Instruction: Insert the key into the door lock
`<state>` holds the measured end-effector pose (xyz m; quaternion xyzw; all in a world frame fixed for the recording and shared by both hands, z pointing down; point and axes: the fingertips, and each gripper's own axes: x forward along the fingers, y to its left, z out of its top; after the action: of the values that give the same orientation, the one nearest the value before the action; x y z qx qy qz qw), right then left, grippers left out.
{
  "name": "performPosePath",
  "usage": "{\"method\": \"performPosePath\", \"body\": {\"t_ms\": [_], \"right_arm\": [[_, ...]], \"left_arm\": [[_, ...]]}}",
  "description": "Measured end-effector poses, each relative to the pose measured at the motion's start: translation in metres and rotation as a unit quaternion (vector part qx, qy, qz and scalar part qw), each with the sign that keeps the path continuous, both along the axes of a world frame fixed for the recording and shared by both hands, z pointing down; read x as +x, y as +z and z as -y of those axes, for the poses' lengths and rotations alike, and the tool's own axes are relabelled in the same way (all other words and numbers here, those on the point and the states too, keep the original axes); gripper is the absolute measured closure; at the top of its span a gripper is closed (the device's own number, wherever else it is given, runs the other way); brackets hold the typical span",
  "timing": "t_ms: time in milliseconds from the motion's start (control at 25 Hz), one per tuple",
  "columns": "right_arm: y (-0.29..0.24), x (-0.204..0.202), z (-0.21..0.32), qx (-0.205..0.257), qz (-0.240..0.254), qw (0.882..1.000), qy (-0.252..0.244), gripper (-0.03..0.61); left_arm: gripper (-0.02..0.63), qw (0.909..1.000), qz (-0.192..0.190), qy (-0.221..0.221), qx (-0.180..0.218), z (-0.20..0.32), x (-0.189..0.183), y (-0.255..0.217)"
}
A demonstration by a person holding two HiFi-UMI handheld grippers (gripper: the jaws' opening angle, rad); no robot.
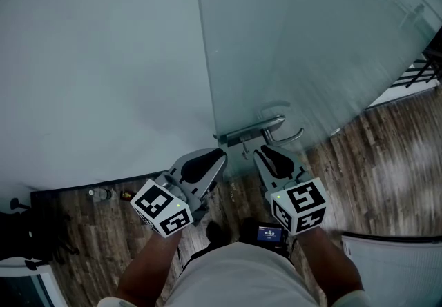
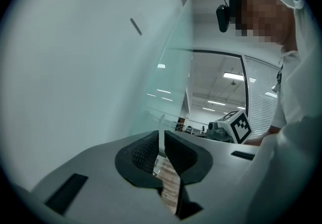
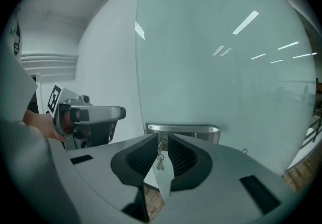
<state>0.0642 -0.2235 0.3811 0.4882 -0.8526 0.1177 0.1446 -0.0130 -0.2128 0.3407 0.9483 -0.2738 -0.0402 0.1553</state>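
Key (image 3: pixel 160 160) looks light, stiff, slippery, so I'd pinch its flat head; left tongs (image 2: pixel 161 140) and right tongs (image 3: pixel 161 137) barely parted, empty.

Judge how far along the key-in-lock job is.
Done: a key already seems to hang at the door lock; how deep it sits is unclear. In hand: nothing. The right gripper has its jaws slightly apart, framing the key; the left gripper is empty. Remaining: confirming the key is seated.
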Motion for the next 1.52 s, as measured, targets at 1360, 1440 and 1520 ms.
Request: {"method": "performPosePath", "body": {"t_ms": [1360,1440,1520], "right_arm": [[-0.029,0.026,-0.032,0.029,0.023,0.999,0.024,0.554],[-0.031,0.027,-0.035,0.030,0.023,0.999,0.025,0.554],[-0.032,0.029,-0.038,0.030,0.024,0.999,0.026,0.554]], "left_arm": [[0.581,0.9999,0.002,0.006,-0.013,-0.045,0.000,-0.014],[0.581,0.9999,0.006,0.007,-0.014,-0.048,-0.002,-0.014],[0.581,0.9998,0.009,0.007,-0.016,-0.050,-0.003,-0.012]]}}
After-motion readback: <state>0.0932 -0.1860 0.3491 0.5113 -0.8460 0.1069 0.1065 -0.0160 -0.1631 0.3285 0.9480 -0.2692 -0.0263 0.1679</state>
